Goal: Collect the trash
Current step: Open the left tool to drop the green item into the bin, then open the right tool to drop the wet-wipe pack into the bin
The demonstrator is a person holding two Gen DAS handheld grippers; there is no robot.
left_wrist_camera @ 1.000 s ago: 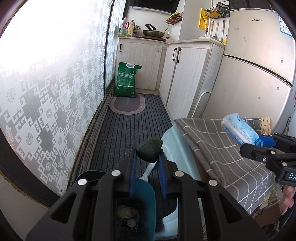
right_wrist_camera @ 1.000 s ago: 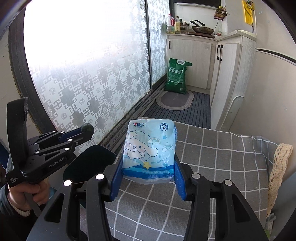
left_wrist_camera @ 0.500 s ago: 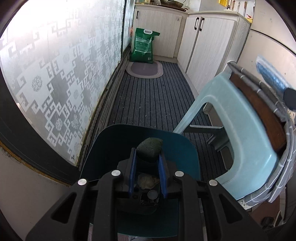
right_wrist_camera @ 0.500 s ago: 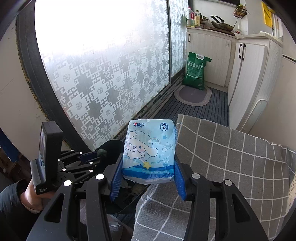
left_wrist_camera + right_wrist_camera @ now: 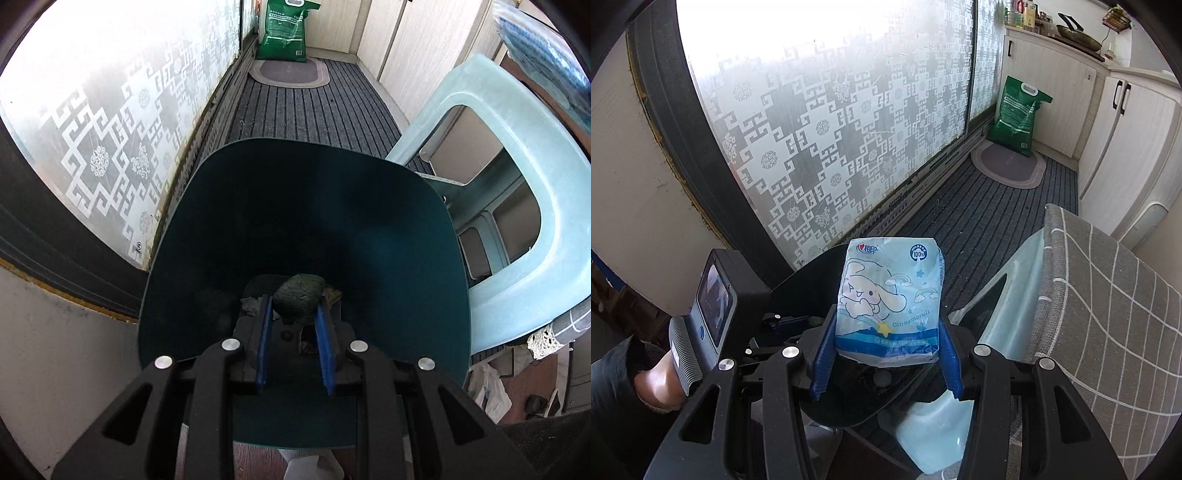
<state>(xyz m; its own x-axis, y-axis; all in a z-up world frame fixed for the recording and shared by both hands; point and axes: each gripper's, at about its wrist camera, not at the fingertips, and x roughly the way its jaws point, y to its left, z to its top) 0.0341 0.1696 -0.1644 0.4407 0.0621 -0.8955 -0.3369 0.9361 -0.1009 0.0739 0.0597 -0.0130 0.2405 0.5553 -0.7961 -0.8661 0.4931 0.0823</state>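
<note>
My left gripper (image 5: 294,306) is shut on a dark green crumpled wad (image 5: 299,296) and hangs inside the mouth of a dark teal bin (image 5: 258,206), above scraps lying at its bottom. My right gripper (image 5: 884,354) is shut on a light blue tissue pack (image 5: 888,302) printed with a cartoon dog. It holds the pack upright over the bin's near rim (image 5: 834,415), beside the left gripper's body (image 5: 716,306), which a hand (image 5: 657,384) grasps. The same pack shows at the top right of the left wrist view (image 5: 546,55).
A pale green plastic stool (image 5: 517,177) under a grey checked cloth (image 5: 1108,302) stands right of the bin. A patterned glass sliding door (image 5: 820,122) runs along the left. A green sack (image 5: 284,29), an oval mat (image 5: 290,68) and white cabinets (image 5: 1123,140) lie farther along the striped floor.
My left gripper has dropped with the green wad from above the stool into the bin's mouth. My right gripper has carried the tissue pack left, off the checked cloth, over the bin.
</note>
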